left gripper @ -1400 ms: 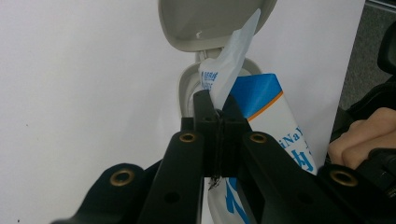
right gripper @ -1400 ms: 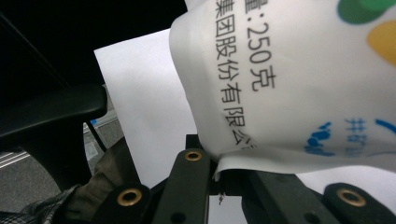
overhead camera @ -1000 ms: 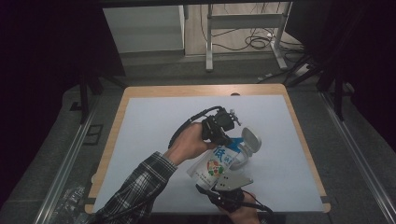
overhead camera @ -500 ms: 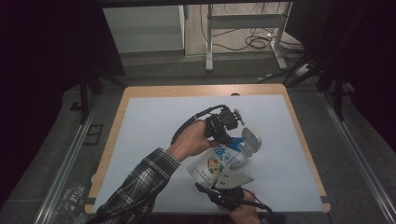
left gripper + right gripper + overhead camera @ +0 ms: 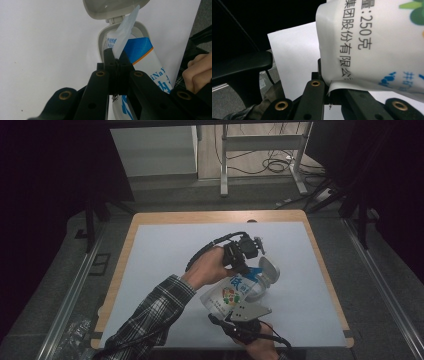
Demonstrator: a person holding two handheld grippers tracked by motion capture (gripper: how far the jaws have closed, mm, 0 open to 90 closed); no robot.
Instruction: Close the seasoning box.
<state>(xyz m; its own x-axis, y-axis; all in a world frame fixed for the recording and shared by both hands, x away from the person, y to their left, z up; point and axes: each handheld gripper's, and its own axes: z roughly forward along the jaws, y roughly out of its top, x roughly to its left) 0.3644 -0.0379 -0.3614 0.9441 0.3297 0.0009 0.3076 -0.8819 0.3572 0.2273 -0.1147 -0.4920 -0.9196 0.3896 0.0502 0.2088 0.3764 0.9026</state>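
Dark room all round, w/ a wood-edged table under a white sheet in the high view; behind it you've got a metal frame and loose cables on the floor. Your left hand, plaid sleeve trailing toward the bottom edge, brings the left gripper onto the top end of a printed refill bag, which lies near the table's middle-right, tilted, top end toward a pale grey container w/ its flip lid open. Your right hand sits at the near table edge; the right gripper, grey plate on top, meets the bag's bottom end. Nothing else lies on the sheet near the bag.

Left gripper view: the left gripper has its jaws pressed together, pinching the bag's thin top flap, which sticks up past the tips. Bag body, blue and orange print, runs toward the right; its top sits inside the container mouth, and the lid stands open above. Your other hand shows at the right edge.

Right gripper view: the right gripper is clamped tight on the bag's bottom seam. The bag's white body, black print on it, bulges over the jaws and blocks most of the right side. White sheet behind, a dark bar at left, floor below it.
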